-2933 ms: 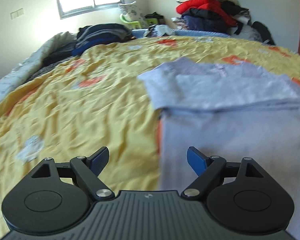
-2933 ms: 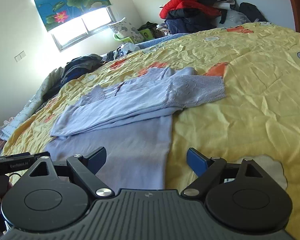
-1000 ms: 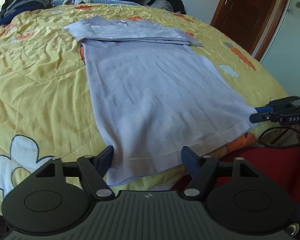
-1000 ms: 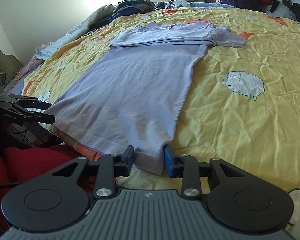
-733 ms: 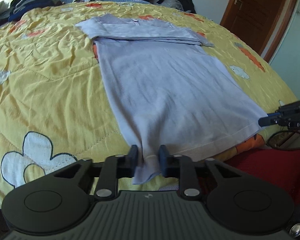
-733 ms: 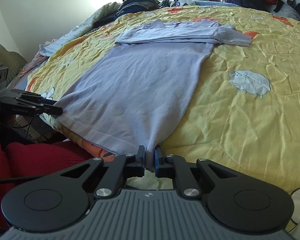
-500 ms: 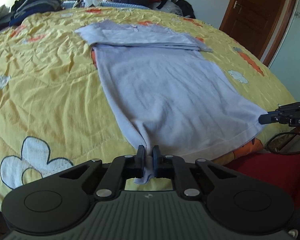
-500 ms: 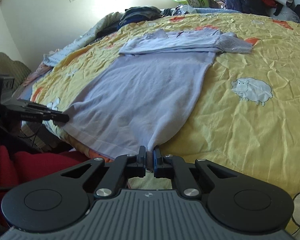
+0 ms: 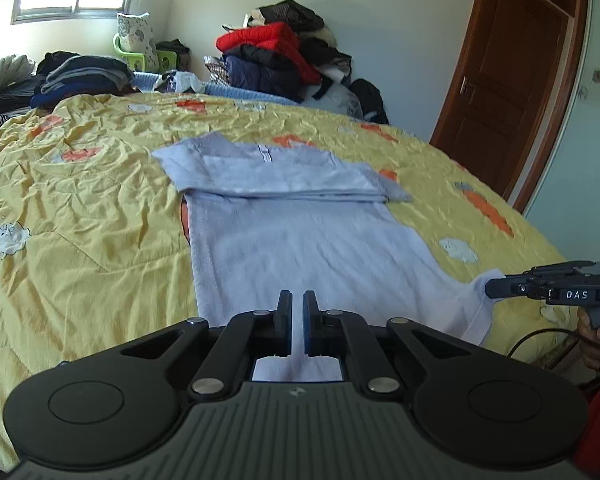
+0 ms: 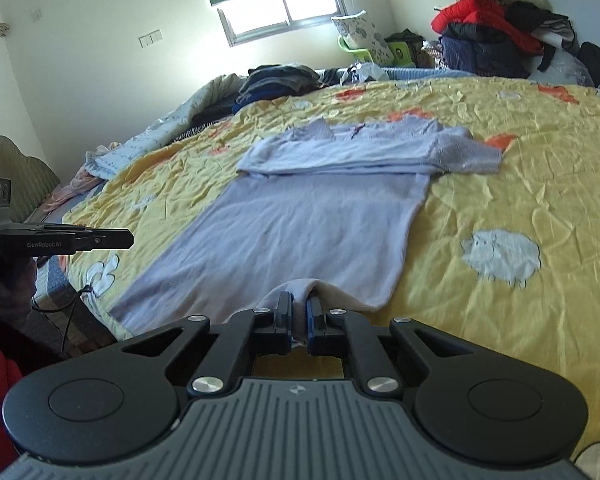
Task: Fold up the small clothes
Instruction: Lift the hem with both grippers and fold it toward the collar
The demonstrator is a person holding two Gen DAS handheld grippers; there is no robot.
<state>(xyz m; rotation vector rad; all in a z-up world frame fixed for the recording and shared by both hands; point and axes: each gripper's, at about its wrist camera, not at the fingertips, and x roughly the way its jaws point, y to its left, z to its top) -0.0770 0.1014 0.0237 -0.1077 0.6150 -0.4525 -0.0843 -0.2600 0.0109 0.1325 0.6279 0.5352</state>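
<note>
On yellow bedspread [image 9: 80, 248]: left gripper [image 9: 296, 322], right gripper [image 10: 298, 322] each pinching lavender shirt [image 10: 300, 224] hem.

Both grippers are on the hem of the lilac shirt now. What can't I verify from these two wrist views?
- Left gripper: its fingers hide how much of the lilac shirt hem is pinched.
- Right gripper: cloth bunches between its fingers; grip depth hidden.
- Sleeves: folded across the chest, their undersides covered in both views.
- Hem between the grippers: blocked by the gripper bodies.
</note>
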